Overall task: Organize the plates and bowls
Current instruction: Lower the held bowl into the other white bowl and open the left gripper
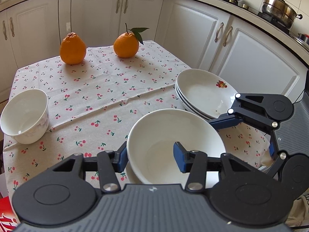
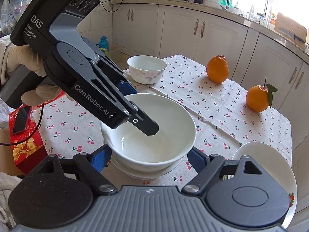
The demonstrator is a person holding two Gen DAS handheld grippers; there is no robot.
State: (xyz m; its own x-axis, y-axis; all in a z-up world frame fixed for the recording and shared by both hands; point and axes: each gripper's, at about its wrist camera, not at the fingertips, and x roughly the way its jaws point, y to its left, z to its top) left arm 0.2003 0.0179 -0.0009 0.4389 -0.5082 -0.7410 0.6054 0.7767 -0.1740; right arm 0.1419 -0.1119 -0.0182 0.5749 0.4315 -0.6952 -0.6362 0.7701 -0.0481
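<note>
- The left gripper [image 1: 150, 158] has its fingers straddling the near rim of a white bowl [image 1: 173, 145], one pad outside, one inside; whether they pinch it I cannot tell.
- That bowl sits in another at the table's [image 1: 108, 104] near edge.
- The right gripper [image 2: 148, 158] spreads its fingers wide around the same bowl.
- Right: stacked plates [image 1: 202, 92].
- Far left: a small bowl [image 1: 25, 116].
- Farthest: two oranges [image 1: 73, 48].

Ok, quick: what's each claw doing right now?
Left claw: open, straddling the rim of the bowl, one finger inside it, not clamped.
Right claw: open, holding nothing, fingers either side of the bowl.
</note>
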